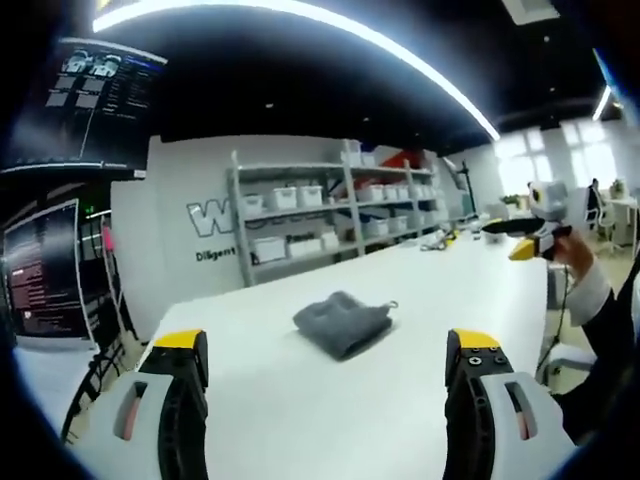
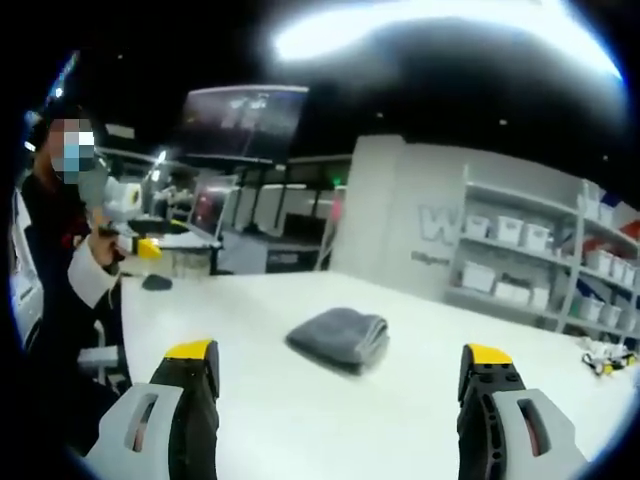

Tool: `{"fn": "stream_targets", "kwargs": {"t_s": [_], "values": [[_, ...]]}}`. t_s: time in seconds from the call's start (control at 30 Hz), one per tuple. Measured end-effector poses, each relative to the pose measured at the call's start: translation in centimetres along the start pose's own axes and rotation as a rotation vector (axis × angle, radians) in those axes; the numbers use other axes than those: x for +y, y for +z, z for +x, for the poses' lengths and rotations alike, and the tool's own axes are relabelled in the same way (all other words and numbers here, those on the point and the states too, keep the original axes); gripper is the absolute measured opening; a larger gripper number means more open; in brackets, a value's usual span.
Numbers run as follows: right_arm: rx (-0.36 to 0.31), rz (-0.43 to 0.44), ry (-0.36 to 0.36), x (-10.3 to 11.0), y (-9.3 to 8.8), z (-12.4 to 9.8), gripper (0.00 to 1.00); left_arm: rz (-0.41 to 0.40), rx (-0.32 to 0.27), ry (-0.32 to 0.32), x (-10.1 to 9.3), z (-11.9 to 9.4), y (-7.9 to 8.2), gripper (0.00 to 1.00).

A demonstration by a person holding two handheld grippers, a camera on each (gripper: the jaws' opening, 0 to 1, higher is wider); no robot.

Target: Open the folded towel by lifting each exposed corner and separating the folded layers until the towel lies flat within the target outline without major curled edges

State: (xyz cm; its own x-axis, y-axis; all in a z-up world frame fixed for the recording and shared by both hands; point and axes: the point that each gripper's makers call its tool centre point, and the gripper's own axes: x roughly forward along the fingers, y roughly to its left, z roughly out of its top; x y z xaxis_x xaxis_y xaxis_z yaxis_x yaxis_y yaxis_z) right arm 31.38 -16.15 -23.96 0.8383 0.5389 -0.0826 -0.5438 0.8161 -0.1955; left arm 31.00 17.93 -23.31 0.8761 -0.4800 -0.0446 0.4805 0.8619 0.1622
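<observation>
A grey towel (image 1: 342, 322) lies folded into a small thick bundle near the middle of the white table (image 1: 300, 420). In the left gripper view my left gripper (image 1: 327, 345) is open, its yellow-tipped jaws wide apart, short of the towel and above the table. My right gripper (image 1: 528, 232) is held up in a hand at the far right, off to the towel's side. In the right gripper view the towel (image 2: 340, 335) lies ahead of my open right gripper (image 2: 340, 355), with nothing between its jaws. My left gripper (image 2: 122, 212) shows at the left in a person's hand.
Metal shelves (image 1: 330, 215) with white bins stand behind the table against a white wall. Monitors (image 2: 240, 120) hang at the back. A small dark object (image 2: 157, 283) lies near the table's far left corner, and small yellow-black items (image 2: 600, 362) lie at its right edge.
</observation>
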Motion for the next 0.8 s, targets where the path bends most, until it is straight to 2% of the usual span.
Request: {"fn": "stream_targets", "kwargs": {"t_s": [0.1,0.4,0.8], "values": [[0.000,-0.001,0.000,0.0,0.0,-0.1,0.99,-0.019,0.008,-0.003,0.0,-0.1,-0.3,0.97],[-0.037,0.019,0.064,1.5,0.7,0.0,0.99,-0.037,0.022,-0.005,-1.0,-1.2,-0.5,1.00],[-0.065,0.019,0.091,2.2,1.5,0.2,0.99,-0.067,-0.008,-0.002,-1.3,-2.4,0.0,1.00]]}}
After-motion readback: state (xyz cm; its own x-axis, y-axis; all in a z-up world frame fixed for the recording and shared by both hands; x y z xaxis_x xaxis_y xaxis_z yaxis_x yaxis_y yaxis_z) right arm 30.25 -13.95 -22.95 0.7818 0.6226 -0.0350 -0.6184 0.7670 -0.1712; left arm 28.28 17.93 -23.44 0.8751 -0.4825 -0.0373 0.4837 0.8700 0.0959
